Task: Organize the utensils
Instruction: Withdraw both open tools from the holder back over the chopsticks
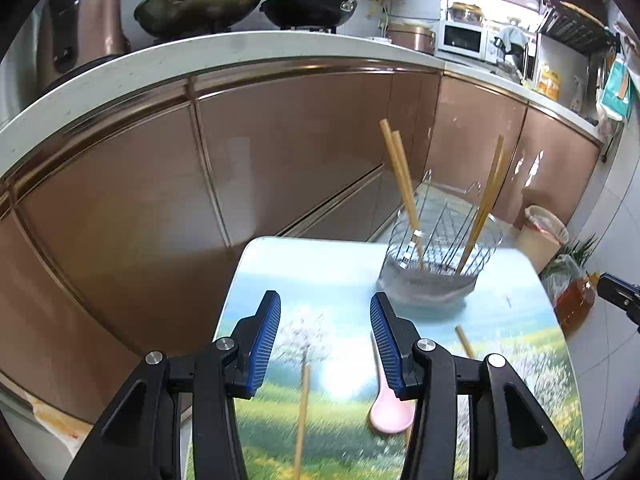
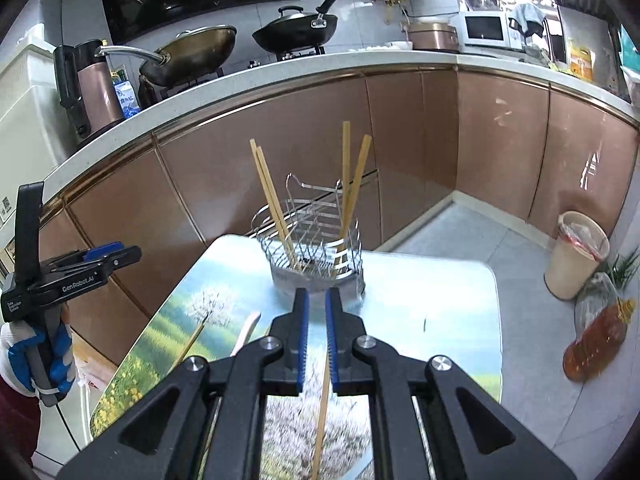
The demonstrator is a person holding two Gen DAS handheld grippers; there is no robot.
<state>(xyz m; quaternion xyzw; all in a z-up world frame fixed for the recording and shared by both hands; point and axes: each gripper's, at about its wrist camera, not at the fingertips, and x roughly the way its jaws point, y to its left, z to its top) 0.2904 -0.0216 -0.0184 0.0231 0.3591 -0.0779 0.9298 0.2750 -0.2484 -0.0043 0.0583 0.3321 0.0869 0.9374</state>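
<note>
A wire utensil holder (image 1: 440,248) (image 2: 316,256) stands at the far end of the landscape-print table (image 1: 344,280) (image 2: 432,320), with several wooden chopsticks upright in it. On the table lie a pink spoon (image 1: 390,412) (image 2: 250,326) and two loose chopsticks. One chopstick (image 1: 302,420) (image 2: 192,344) is to the spoon's left. The other chopstick (image 1: 464,342) (image 2: 322,408) lies under my right gripper. My left gripper (image 1: 322,304) (image 2: 134,252) hovers open and empty above the spoon, held by a gloved hand (image 2: 40,356). My right gripper (image 2: 316,296) is shut with nothing between its pads, pointing at the holder.
Brown cabinet doors (image 1: 280,152) close in behind and left of the table. The counter (image 2: 280,68) above carries woks and a microwave. On the tiled floor to the right stand a lined bin (image 2: 578,252) and an oil bottle (image 2: 596,340).
</note>
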